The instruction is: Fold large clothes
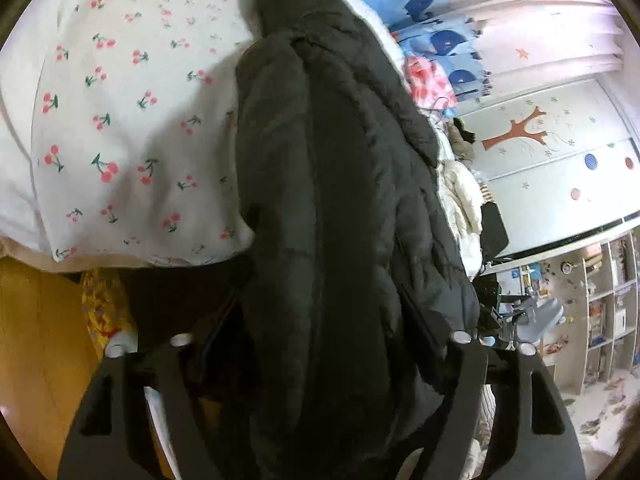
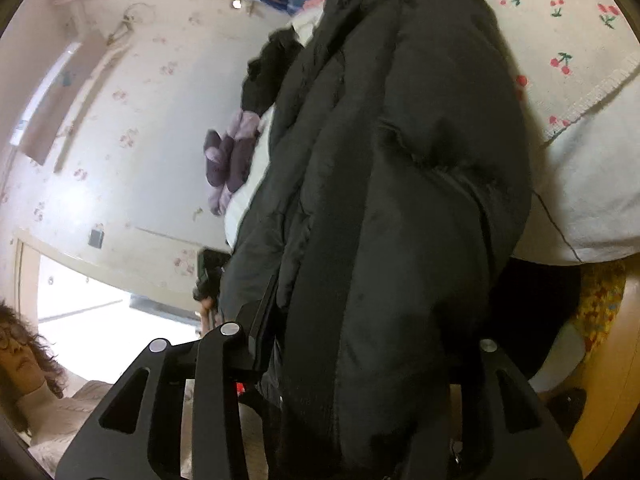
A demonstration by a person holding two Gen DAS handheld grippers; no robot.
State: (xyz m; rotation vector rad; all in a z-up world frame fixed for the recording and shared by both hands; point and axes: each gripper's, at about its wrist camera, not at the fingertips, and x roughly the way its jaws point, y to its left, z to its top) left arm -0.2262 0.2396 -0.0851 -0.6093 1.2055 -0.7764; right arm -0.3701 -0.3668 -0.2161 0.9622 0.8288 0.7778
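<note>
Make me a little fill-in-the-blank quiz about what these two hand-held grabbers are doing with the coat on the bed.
1. The puffy coat between the fingers of both grabbers is ____ in colour.
2. The white bedsheet under it is printed with small red ____.
3. The cupboard door behind the bed shows a brown ____.
4. The slippers beside the coat are ____.

Missing words: black; cherries; tree; purple

The black padded coat (image 1: 344, 216) hides both hand-held grippers' fingertips and runs past each picture's bottom edge
</note>
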